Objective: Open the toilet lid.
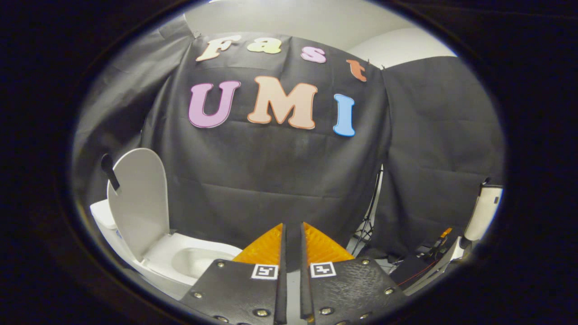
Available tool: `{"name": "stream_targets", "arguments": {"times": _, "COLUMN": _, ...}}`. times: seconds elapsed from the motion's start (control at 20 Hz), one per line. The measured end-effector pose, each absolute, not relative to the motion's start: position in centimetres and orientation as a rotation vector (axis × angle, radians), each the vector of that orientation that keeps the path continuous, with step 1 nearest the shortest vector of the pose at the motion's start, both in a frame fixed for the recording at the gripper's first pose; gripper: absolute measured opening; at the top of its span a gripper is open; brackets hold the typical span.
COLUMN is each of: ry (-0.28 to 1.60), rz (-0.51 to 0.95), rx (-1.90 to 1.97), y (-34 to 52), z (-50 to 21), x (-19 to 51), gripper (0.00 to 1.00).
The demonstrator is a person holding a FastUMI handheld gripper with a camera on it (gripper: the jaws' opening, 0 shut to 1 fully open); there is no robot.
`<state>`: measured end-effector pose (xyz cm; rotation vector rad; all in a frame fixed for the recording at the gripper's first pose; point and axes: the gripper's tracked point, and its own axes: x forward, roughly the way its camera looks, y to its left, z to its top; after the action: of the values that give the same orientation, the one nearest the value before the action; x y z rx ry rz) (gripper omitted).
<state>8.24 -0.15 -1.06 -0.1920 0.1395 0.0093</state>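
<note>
My gripper (291, 234) fingers nearly pressed together on nothing, toilet lid (139, 198) upright off to their left, white bowl (192, 261) exposed, black cloth wall (271, 180) beyond, tripod (368, 221) at right.

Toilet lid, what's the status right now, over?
Hand-held gripper nearly shut, holding nothing. Toilet lid upright, seat and bowl exposed, off beside the fingers. Nothing in the way.
</note>
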Motion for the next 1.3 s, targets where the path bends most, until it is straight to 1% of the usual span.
{"name": "stream_targets", "arguments": {"times": 0.1, "ry": 0.161, "rz": -0.018, "rx": -0.160, "y": -1.6, "z": -2.0, "x": 8.2, "gripper": 0.12}}
{"name": "stream_targets", "arguments": {"times": 0.6, "ry": 0.179, "rz": -0.022, "rx": -0.080, "y": -2.0, "z": -5.2, "x": 7.8, "gripper": 0.12}}
{"name": "stream_targets", "arguments": {"times": 1.3, "ry": 0.158, "rz": -0.063, "rx": -0.033, "y": -3.8, "z": -5.1, "x": 7.2, "gripper": 0.12}}
